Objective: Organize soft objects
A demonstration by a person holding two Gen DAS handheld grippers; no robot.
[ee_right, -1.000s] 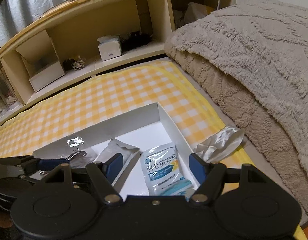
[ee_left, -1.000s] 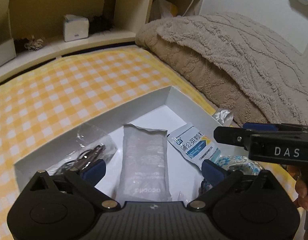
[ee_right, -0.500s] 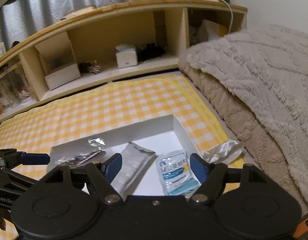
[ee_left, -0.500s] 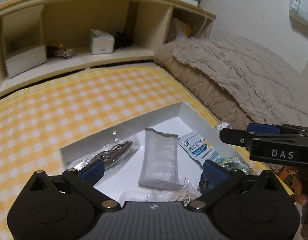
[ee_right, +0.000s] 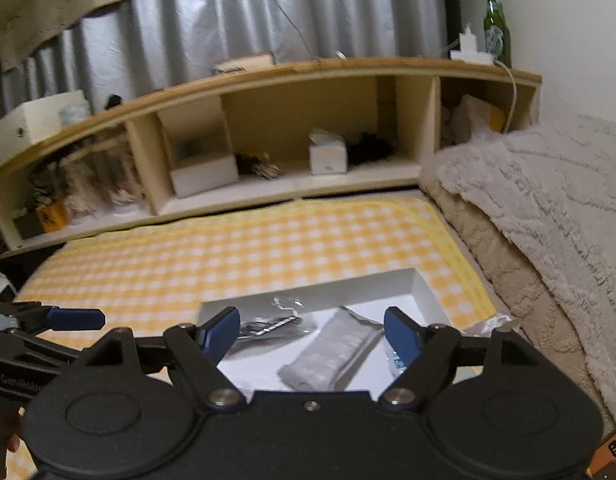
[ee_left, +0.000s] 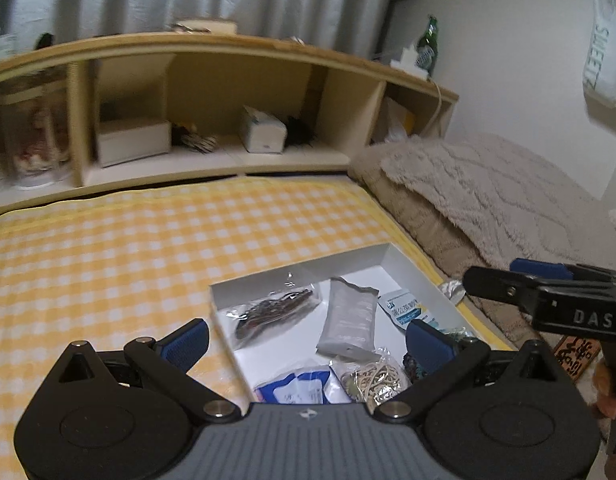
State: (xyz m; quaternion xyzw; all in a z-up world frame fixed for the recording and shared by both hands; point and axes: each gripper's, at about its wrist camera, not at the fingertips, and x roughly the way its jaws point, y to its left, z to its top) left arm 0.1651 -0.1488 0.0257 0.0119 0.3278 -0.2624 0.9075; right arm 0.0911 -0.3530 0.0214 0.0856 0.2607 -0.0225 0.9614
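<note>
In the left wrist view the left tool hangs with its blue pads wide apart and nothing between them, low in the frame over a shallow white box that lies on the yellow checked bed cover. Inside the box lie a clear bag of dark items, a grey pouch, a blue-and-white sachet, and a bag of rubber bands at the near edge. The right tool, whose jaws have just been opening with nothing between them, stands wide above the same box, while a crumpled wrapper lies outside beside the beige blanket.
</note>
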